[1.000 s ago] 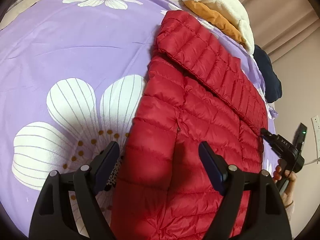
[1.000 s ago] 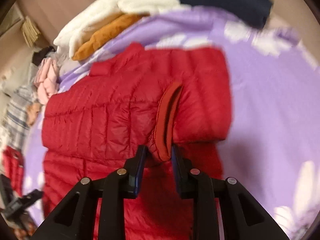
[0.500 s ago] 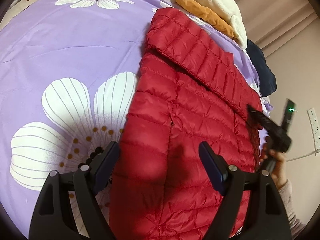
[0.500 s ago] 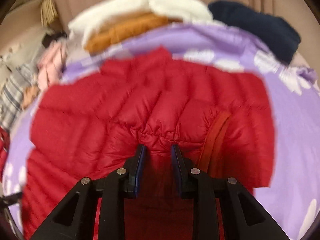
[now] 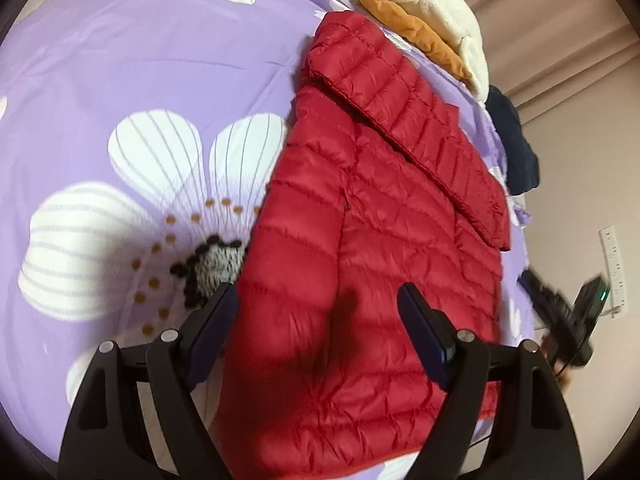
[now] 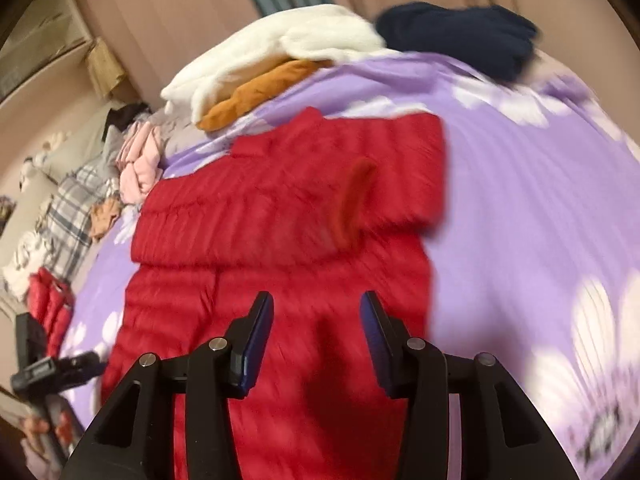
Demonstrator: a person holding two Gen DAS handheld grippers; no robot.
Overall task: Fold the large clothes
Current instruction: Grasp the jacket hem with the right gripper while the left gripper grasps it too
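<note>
A red quilted puffer jacket (image 5: 372, 248) lies flat on the purple flowered bed sheet (image 5: 120, 80), with one sleeve folded across its upper part. My left gripper (image 5: 320, 316) is open and empty, held just above the jacket's near left edge. In the right wrist view the jacket (image 6: 280, 208) shows blurred, the folded sleeve's cuff (image 6: 352, 196) lying on top. My right gripper (image 6: 316, 320) is open and empty above the jacket's lower part. It also shows in the left wrist view (image 5: 560, 308) at the bed's right edge.
A white fleece and an orange garment (image 6: 260, 72) are piled at the bed's far side, with a navy garment (image 6: 460, 36) beside them. Pink, plaid and other clothes (image 6: 132, 160) lie along the left. Another red item (image 6: 48, 300) sits at the bed's left edge.
My right gripper has let go of the jacket sleeve, opened, and pulled back from it. The sleeve now lies folded over the jacket. My left gripper stays open and has shifted slightly.
</note>
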